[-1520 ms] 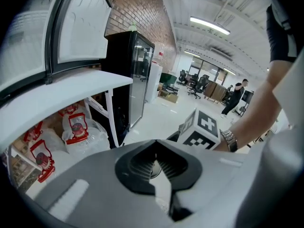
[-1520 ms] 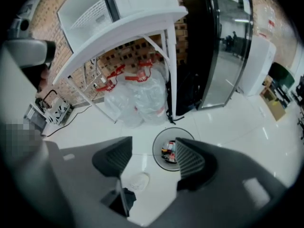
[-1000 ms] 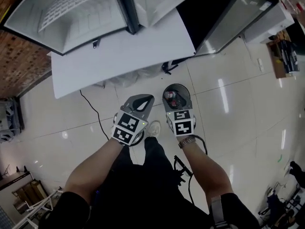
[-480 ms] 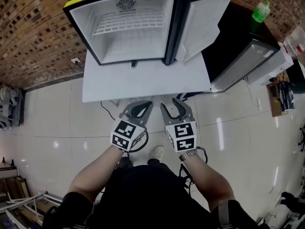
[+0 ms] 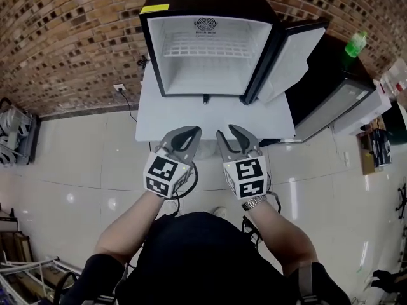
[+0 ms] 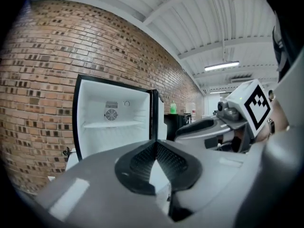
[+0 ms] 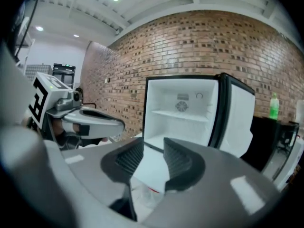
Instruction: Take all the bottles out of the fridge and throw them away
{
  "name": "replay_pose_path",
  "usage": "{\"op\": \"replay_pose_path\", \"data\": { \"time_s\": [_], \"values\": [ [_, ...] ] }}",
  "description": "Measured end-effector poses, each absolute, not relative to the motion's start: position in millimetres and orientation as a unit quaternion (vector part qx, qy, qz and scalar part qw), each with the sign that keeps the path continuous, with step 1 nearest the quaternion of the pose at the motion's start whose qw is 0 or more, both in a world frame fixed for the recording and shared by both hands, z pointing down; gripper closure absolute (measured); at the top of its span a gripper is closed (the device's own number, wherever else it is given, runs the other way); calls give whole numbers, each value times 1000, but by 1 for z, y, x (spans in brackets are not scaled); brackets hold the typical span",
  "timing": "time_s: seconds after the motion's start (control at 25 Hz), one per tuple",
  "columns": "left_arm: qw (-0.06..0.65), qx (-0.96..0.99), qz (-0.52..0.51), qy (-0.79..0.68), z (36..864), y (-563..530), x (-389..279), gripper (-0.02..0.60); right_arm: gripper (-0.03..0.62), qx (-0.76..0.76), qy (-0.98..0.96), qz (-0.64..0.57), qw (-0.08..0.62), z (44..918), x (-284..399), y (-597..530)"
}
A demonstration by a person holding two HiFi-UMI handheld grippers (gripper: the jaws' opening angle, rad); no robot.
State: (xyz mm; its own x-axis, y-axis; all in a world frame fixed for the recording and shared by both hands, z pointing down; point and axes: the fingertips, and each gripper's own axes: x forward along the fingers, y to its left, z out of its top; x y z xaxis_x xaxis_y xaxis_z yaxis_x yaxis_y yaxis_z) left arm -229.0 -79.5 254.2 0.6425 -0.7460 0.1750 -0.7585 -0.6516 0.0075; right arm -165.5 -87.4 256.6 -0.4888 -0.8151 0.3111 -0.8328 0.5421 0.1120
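Fridge — black casing, white interior, a yellow label on its top front edge. Wall: red-brown brick mottled with darker and paler bricks. Table: plain white. Floor — glossy cream tiles, thin dark joints. Bottle: bright green.

A fridge stands on a table, with a brick wall behind it. Its door hangs open to the right. Further right, a bottle stands upright on a cabinet.
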Motion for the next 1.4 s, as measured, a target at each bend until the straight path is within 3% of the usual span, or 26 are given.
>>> {"op": "replay_pose_path", "data": {
  "time_s": [0.6,1.4],
  "values": [
    [3,913,80,-400,220,-74,-275,578,591,504,-853,4,134,217,-219,-82],
    [-5,919,77,-386,213,-81,-254,578,591,518,-845,0,131,210,-207,-84]
  ]
}}
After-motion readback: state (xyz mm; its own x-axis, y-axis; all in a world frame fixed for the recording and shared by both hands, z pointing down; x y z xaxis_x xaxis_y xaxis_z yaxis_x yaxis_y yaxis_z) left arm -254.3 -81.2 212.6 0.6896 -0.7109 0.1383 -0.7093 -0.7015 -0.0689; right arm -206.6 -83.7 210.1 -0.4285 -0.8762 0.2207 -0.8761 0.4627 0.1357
